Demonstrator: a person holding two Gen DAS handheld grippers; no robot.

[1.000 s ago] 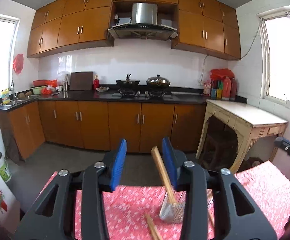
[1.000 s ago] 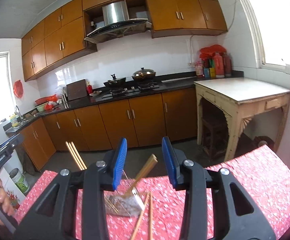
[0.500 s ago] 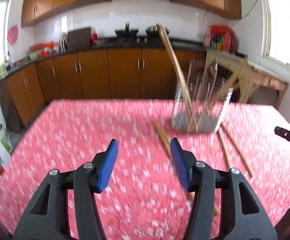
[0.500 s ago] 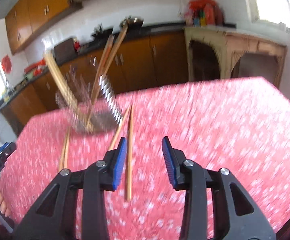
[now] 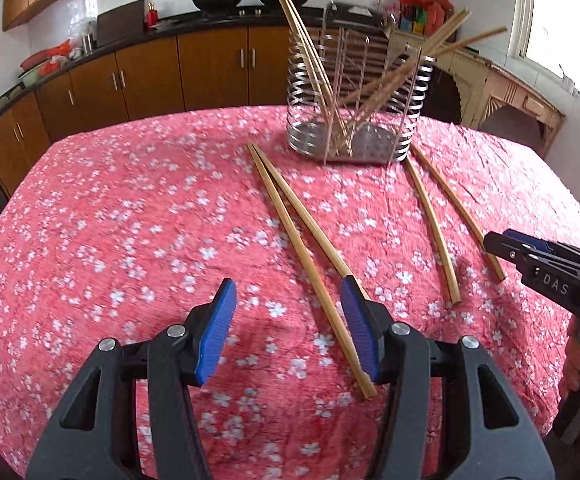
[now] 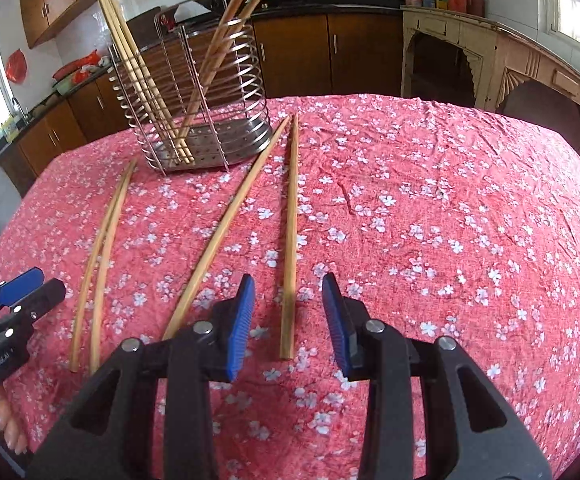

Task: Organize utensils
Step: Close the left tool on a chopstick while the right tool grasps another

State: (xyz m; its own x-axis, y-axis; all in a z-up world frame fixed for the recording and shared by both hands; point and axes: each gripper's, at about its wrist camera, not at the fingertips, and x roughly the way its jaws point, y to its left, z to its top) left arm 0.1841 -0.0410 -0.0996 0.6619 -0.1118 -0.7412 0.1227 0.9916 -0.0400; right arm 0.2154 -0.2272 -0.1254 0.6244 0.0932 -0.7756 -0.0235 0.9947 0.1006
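Observation:
A wire utensil holder (image 5: 358, 100) stands at the far side of the red flowered tablecloth (image 5: 130, 220) with several wooden chopsticks leaning in it. A pair of chopsticks (image 5: 290, 230) lies on the cloth; its near ends reach between the pads of my left gripper (image 5: 288, 328), which is open and hovers just above them. Two more chopsticks (image 5: 430, 216) lie to the right, near my right gripper (image 5: 530, 252). In the right wrist view my right gripper (image 6: 288, 322) is open over the near end of one chopstick (image 6: 291, 220). Another chopstick (image 6: 218, 236) runs to its left finger.
The holder (image 6: 202, 100) sits far left in the right wrist view, with the other chopstick pair (image 6: 102, 248) and my left gripper (image 6: 22, 284) at the left edge. Brown kitchen cabinets (image 5: 150, 76) stand beyond the table. A pale wooden side table (image 6: 490, 56) is at the right.
Both grippers have dropped and tipped down from facing the kitchen to facing the tabletop, close over the loose chopsticks. The left jaws stand wider than before.

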